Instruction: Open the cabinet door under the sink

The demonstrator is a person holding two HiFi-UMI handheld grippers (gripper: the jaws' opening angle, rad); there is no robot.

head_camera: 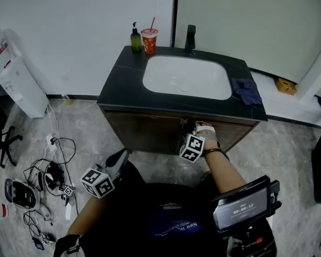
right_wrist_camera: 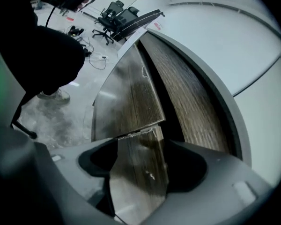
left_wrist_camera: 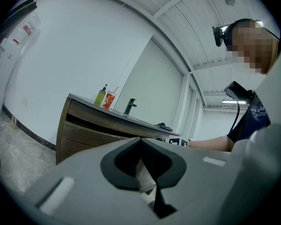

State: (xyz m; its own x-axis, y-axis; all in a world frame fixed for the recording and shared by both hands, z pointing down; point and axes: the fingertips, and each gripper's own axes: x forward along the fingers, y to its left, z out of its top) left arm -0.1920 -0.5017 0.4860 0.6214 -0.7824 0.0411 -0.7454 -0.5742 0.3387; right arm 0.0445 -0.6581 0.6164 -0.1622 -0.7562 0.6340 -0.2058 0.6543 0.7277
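My right gripper (right_wrist_camera: 143, 154) is at the top of the cabinet door (right_wrist_camera: 136, 186), tilted downward. Its fingers are spread wide, with the door's upper edge standing between them and dark gaps on both sides, so nothing is clamped. The left gripper (head_camera: 119, 158) hangs low off the cabinet's (head_camera: 144, 133) front left corner, well apart from it, with its fingers drawn together on nothing.

The door sits on the cabinet's front face, directly under the front edge of the black countertop (head_camera: 123, 79) that carries the sink (head_camera: 184, 76), and just right of the seam at the cabinet's middle. It stands upright with its face turned toward me. Its top edge runs side to side along the counter's front edge, parallel to the dark recess (right_wrist_camera: 166, 102) above it. From this steep angle I can't tell whether the panel is wider or taller.

For the step in hand I would slide one finger into that recess behind the top edge and keep the other on the door's face. Then I would close firmly near this inner corner — I judge it the farthest point from the hinge — and pull toward me in an arc rather than straight back, so the pads don't slip off the thin edge.
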